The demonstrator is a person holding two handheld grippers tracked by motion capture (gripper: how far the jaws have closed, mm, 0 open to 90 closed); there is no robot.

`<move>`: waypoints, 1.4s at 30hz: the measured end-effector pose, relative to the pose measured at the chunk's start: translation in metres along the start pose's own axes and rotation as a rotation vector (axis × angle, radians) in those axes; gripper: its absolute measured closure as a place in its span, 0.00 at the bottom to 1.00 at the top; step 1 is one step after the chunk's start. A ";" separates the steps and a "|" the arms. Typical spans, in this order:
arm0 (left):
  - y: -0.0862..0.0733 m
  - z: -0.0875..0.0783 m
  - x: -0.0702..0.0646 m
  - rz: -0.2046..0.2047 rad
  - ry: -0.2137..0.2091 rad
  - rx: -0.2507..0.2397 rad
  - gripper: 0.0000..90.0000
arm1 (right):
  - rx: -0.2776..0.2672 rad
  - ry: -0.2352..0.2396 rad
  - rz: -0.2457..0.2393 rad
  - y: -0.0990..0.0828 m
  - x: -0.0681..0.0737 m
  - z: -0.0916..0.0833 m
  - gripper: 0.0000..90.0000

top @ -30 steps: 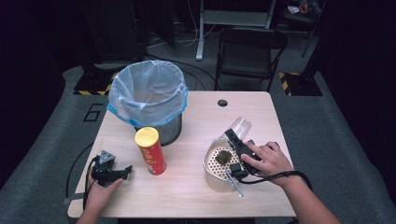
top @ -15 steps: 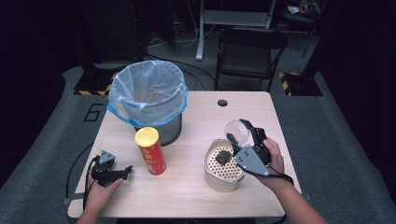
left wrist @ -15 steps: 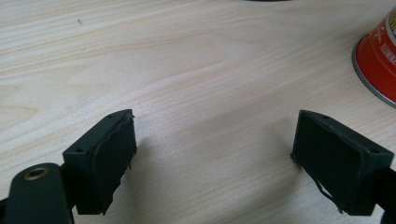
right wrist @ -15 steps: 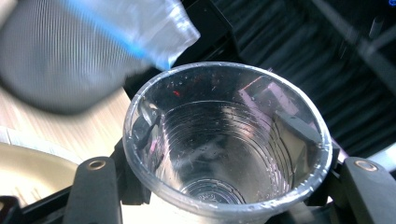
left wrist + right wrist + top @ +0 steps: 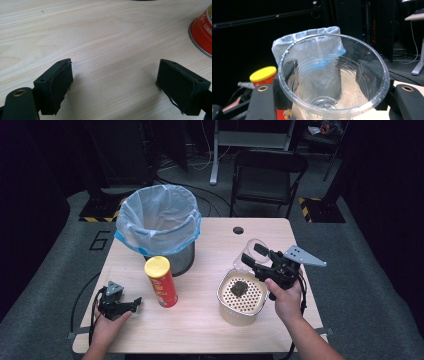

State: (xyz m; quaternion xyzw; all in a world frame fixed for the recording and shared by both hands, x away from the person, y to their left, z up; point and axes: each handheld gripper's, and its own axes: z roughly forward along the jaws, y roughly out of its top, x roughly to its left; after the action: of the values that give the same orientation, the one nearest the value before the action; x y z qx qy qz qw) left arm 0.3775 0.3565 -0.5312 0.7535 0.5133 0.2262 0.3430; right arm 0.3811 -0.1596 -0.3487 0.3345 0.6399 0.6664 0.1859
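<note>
**Right gripper grasps the clear cup above the strainer pot; left gripper idle on the table**

Starting at the left of the high view, I see my left gripper (image 5: 131, 304) lying low on the wooden table (image 5: 200, 330), near its front left corner. From above I can't read its jaws; the left gripper view settles that: the two black pads (image 5: 58, 85) stand wide apart with bare wood grain between them, so it is released and empty. That same view catches the metal-rimmed base of the red chip can (image 5: 203, 35) at its right edge, close to the right jaw but not touching it.

In the high view the chip can (image 5: 161, 281) stands upright with its yellow lid on, just in front of the mesh bin with the blue liner bag (image 5: 158, 222).

Further right sits the cream strainer pot (image 5: 240, 296), with a dark lump (image 5: 238, 288) resting on its perforated insert, something neither gripper view gives me.

At the right, my right gripper (image 5: 256, 259) is raised just above and beyond the pot's far rim, grasping the clear plastic cup (image 5: 250, 251). From above the cup is a faint outline. The right gripper view shows it plainly: the cup (image 5: 332, 82) sits between the jaws, tilted with its open mouth towards the camera, and empty. Through and past it I see the bin's liner (image 5: 312, 37) and the can's yellow lid (image 5: 263, 73).
</note>
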 end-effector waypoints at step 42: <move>0.001 -0.001 0.000 0.009 -0.023 0.022 0.12 | 0.146 0.057 -0.244 0.117 0.051 0.160 0.37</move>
State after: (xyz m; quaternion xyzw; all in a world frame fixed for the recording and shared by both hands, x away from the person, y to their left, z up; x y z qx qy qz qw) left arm 0.3776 0.3567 -0.5303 0.7621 0.5084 0.2132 0.3396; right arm 0.4751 -0.0216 -0.2304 0.2477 0.7275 0.5999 0.2227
